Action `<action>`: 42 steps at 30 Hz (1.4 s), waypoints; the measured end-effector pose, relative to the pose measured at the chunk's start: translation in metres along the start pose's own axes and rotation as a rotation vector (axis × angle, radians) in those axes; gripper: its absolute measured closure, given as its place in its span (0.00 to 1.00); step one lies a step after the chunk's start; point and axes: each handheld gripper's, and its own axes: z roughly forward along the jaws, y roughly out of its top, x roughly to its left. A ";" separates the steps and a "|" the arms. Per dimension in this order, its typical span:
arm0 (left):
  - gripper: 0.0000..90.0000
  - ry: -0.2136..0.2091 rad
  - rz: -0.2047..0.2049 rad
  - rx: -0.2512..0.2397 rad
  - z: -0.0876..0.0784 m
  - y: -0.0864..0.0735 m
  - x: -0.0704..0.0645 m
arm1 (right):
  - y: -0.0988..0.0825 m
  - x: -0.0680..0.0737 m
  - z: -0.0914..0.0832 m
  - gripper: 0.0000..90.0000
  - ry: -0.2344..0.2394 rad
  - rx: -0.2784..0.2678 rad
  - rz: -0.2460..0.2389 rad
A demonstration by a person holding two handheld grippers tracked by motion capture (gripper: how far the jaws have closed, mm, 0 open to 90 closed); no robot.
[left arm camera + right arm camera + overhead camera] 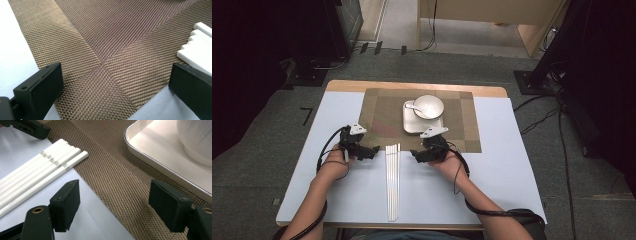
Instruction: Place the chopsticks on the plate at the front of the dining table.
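Several white chopsticks (392, 182) lie side by side on the white table (492, 180), their far tips (62, 157) just reaching the brown woven placemat (382, 112). My left gripper (371, 150) rests left of them, jaws wide open over the placemat's near corner (110, 62), the chopstick ends (197, 42) beside its right jaw. Right of the chopsticks sits my right gripper (416, 155), also open, with bare mat (115, 182) between its jaws. Neither holds anything.
A square white tray (409, 125) stands on the placemat and carries a white bowl (428, 106) and a spoon (412, 105). In the right gripper view the tray's rim (155, 161) lies close ahead, with the bowl (197, 140) behind it.
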 end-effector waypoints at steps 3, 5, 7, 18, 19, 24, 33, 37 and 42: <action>0.00 0.000 0.000 0.001 0.000 0.000 0.000 | 0.000 0.001 0.001 0.28 0.007 -0.005 0.003; 0.00 -0.001 0.000 0.001 0.000 0.000 0.000 | 0.001 0.002 0.002 0.28 0.014 -0.005 0.022; 0.00 0.000 0.000 0.000 0.000 0.000 0.000 | 0.001 0.004 0.004 0.28 0.013 -0.001 0.017; 0.00 0.000 0.000 0.000 0.000 0.000 0.000 | 0.002 0.013 0.009 0.28 0.027 -0.020 0.008; 0.00 0.000 0.001 0.000 0.000 0.000 0.000 | 0.002 0.013 0.010 0.28 0.028 -0.021 0.008; 0.00 0.002 0.001 -0.001 0.000 0.000 0.000 | 0.003 0.016 0.011 0.28 0.027 -0.025 0.002; 0.00 0.003 0.001 -0.001 0.000 0.000 0.000 | 0.004 0.027 0.018 0.32 0.036 -0.030 -0.005; 0.00 0.004 0.000 -0.002 0.000 0.000 0.000 | 0.005 0.030 0.018 0.32 0.040 -0.039 -0.007; 0.00 0.006 0.000 -0.003 0.000 0.000 -0.001 | 0.004 0.033 0.020 0.36 0.060 -0.049 -0.012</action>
